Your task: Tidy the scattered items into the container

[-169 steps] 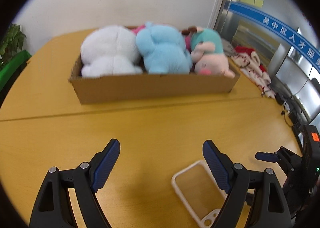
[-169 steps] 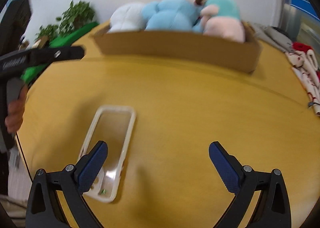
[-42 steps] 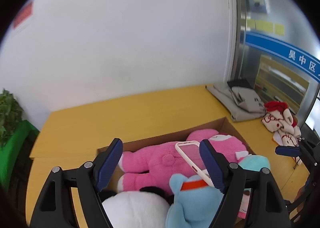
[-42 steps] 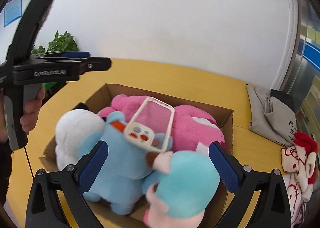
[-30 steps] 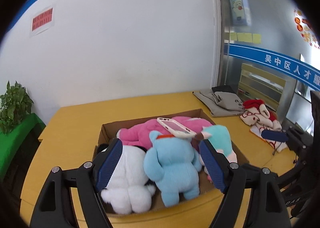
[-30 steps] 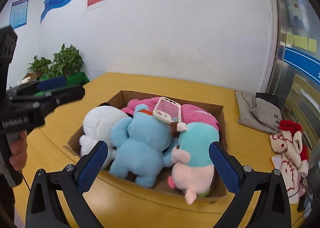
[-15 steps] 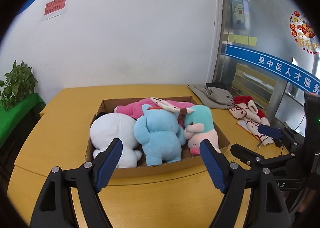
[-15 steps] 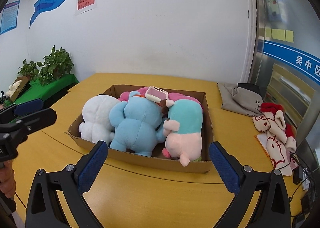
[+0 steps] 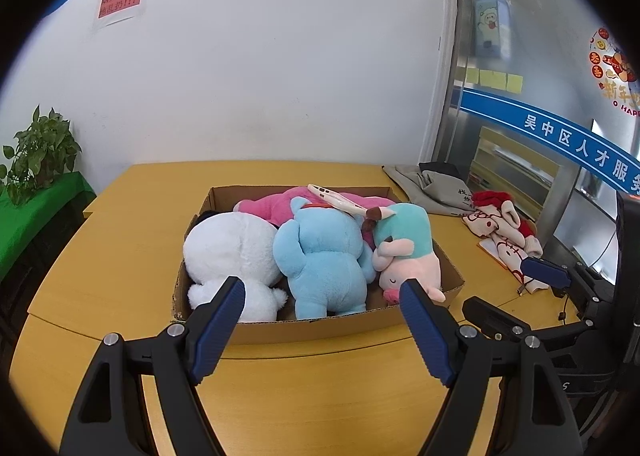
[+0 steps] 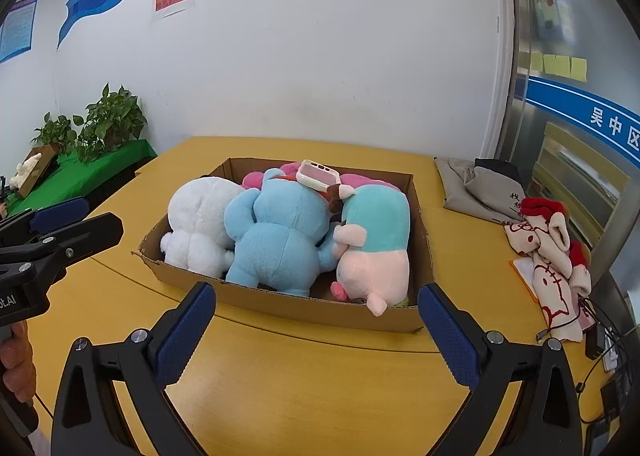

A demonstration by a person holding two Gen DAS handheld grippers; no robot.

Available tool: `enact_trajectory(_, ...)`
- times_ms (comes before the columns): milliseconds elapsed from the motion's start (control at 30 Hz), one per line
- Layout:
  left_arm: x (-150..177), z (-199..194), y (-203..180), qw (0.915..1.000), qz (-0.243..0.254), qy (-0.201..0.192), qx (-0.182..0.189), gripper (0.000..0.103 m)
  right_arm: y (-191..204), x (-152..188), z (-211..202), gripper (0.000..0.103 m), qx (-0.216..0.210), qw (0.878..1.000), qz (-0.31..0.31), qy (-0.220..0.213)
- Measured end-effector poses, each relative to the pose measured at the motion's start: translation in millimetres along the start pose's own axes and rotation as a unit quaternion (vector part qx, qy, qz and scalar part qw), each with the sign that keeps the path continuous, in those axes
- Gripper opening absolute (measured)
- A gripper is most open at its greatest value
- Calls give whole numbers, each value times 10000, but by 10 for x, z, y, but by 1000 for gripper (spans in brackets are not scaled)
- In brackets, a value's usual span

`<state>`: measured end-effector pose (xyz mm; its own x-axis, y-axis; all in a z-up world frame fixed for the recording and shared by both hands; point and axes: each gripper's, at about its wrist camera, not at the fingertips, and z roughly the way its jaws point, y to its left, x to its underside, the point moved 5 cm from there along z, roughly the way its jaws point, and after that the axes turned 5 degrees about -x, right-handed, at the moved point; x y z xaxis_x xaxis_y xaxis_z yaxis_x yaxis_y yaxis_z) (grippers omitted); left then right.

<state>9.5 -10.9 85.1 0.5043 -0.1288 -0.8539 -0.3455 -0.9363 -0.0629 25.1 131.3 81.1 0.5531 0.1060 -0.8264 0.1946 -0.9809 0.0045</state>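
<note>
A cardboard box (image 9: 320, 330) (image 10: 280, 302) stands on the yellow table. It holds a white plush (image 9: 232, 248) (image 10: 200, 216), a blue plush (image 9: 320, 256) (image 10: 280, 232), a teal-and-pink pig plush (image 9: 404, 252) (image 10: 376, 244) and a pink plush (image 9: 272, 204) behind them. A white phone case (image 9: 336, 198) (image 10: 318, 176) lies on top of the plushes. My left gripper (image 9: 322, 322) is open and empty, in front of the box. My right gripper (image 10: 316, 326) is open and empty, also short of the box.
Grey folded cloth (image 9: 432, 184) (image 10: 480, 188) and a red-and-cream patterned cloth (image 9: 504, 228) (image 10: 548, 252) lie on the table at the right. Potted plants (image 10: 104, 124) stand on a green surface at the left. Cables (image 10: 600, 336) lie at the right edge.
Both grippers have pulled back and away from the box, which now looks smaller and farther. The phone case stays on the plushes, where it was let go.
</note>
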Motion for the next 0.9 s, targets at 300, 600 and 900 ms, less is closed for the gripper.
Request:
enact_trajectory(300,56,74,-48,9999,39,93,-6,80,-47,52,58,103,17,9999,87,62)
enact_trajectory(600,71,110,-69,9999,6,131,-61,80,-82,70,86,103,-1,9999,115,87)
enact_trajectory(900,158,142,-88,9973,292,-112,-670,81,-99,133,137,103,16,9998,156,146)
